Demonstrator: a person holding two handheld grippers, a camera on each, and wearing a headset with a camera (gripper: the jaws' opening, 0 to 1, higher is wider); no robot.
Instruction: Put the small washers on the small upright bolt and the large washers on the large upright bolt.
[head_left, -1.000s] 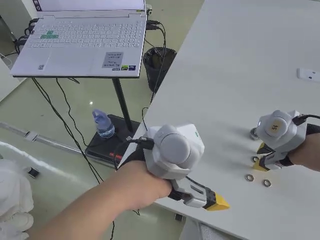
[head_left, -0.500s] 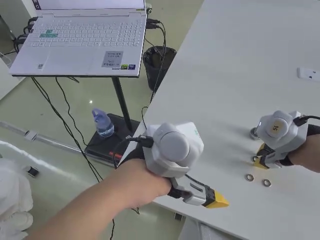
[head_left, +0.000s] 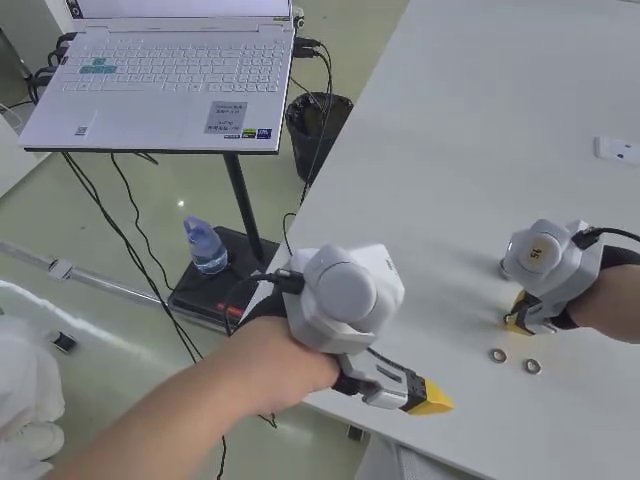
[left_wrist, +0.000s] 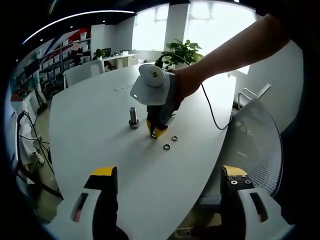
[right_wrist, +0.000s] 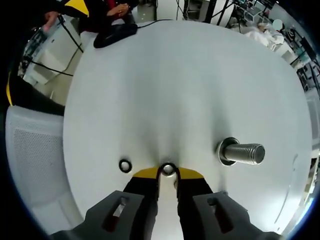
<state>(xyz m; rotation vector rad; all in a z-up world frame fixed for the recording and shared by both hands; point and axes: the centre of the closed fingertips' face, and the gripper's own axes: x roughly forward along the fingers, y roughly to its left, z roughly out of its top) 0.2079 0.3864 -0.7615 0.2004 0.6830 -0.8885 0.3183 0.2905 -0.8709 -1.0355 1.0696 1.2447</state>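
while left gripper (head_left: 432, 403) is hovering at table (head_left: 480, 120) edge, jaws gaping wide, holding nothing, two loose washers (head_left: 498, 355) are lying near right gripper (right_wrist: 168, 177). right jaws, nearly closed, are pinching third washer (right_wrist: 168, 168) flat on table, near bolt (right_wrist: 241, 153). risk: thin washer slipping out on lifting, grip being at tips only.

This looks like an open-plan office or a lab workroom. A large white table (head_left: 480, 120) is the main surface. Off its edge a laptop (head_left: 160, 80) sits on a pole stand, with cables (head_left: 120, 230) trailing to the floor, a black waste bin (head_left: 318, 125) and a water bottle (head_left: 205, 247). A mesh office chair (left_wrist: 255, 140) stands just beside the table. Beyond it are a potted plant (left_wrist: 187, 50), bright windows (left_wrist: 215, 15) and stocked shelves (left_wrist: 55, 55).
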